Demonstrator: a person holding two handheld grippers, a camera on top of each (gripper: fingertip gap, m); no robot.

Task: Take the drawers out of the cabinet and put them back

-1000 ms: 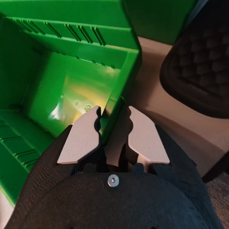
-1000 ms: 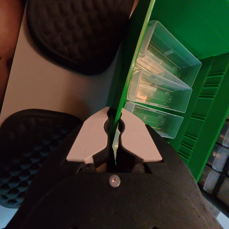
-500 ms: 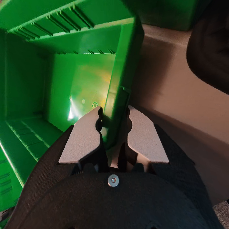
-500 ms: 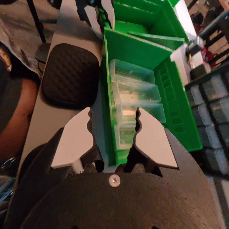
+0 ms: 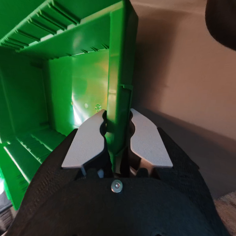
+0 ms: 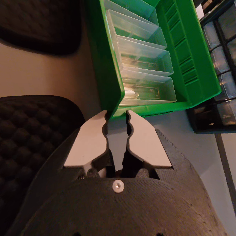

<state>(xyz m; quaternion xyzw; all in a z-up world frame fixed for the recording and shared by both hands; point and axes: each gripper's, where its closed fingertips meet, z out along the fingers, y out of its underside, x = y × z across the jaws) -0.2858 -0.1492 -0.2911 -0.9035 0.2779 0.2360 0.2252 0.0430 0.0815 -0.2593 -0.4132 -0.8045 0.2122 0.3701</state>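
Observation:
In the left wrist view, my left gripper (image 5: 117, 111) is shut on the right side wall of an empty green bin (image 5: 76, 83), which is tilted with its open inside facing me. In the right wrist view, a second green bin (image 6: 104, 63) lies on the table and holds several clear plastic drawers (image 6: 146, 71) in a row. My right gripper (image 6: 116, 111) is open with a narrow gap and holds nothing. It sits just below this bin's near corner, with its left fingertip at the corner. A dark cabinet (image 6: 223, 63) with clear drawers stands at the right.
Two black quilted pads lie to the left on the pale table (image 6: 51, 76), one near (image 6: 31, 140) and one farther off (image 6: 38, 25). A dark pad edge also shows at the top right of the left wrist view (image 5: 224, 19).
My right gripper let go of the bin wall, opened wide, pulled back, and its jaws have narrowed again. My left gripper closed on the empty bin's wall, and that bin has turned more upright.

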